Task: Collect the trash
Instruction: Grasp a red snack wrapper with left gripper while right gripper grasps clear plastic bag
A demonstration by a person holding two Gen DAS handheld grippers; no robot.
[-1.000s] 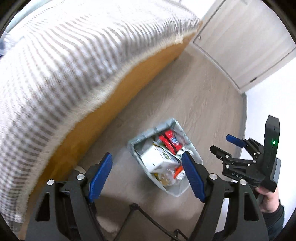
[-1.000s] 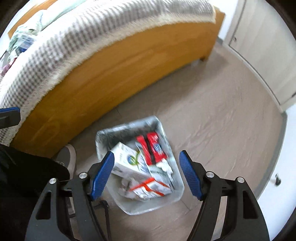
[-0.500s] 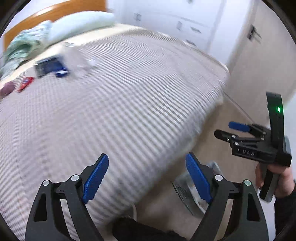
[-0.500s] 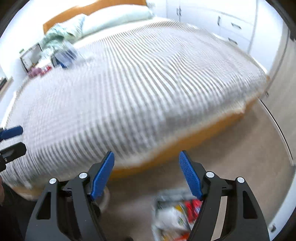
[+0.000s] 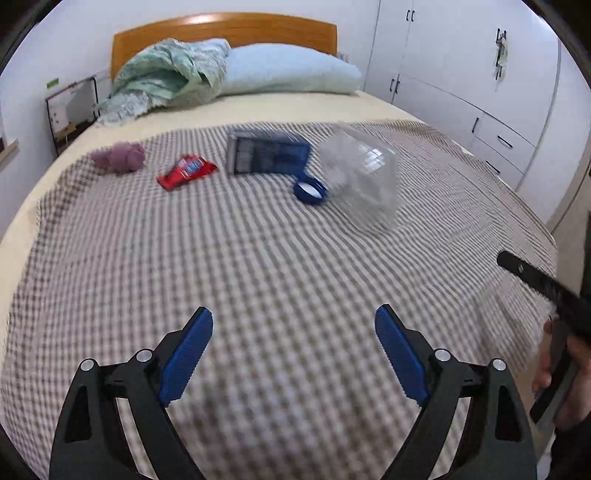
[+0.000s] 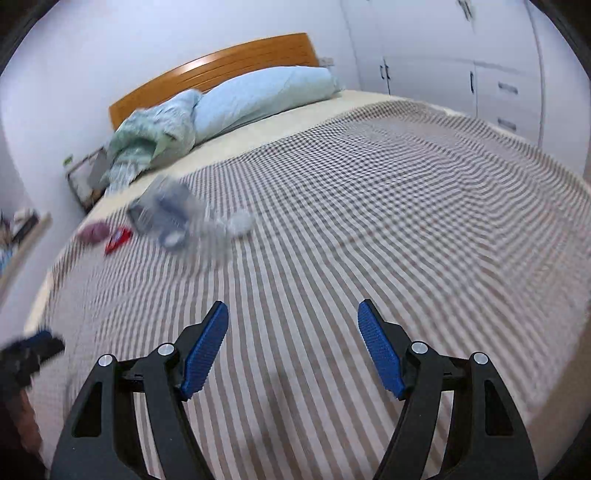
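Observation:
Trash lies on the checked bedspread: a clear plastic bottle on its side with a blue cap, a dark blue packet, a red wrapper and a purple crumpled wad. My left gripper hangs over the near part of the bed, its jaws opening with nothing between them. My right gripper is open and empty too, over the bedspread. In the right wrist view the bottle, red wrapper and purple wad are blurred at the left.
A pale blue pillow and a green crumpled cloth lie against the wooden headboard. White wardrobes line the right wall. A shelf rack stands left of the bed. A hand holds the right gripper's handle at the right edge.
Both grippers swung up from the grey bin of trash on the floor to face the bed top. The bin has left both views. The left jaws stand wider.

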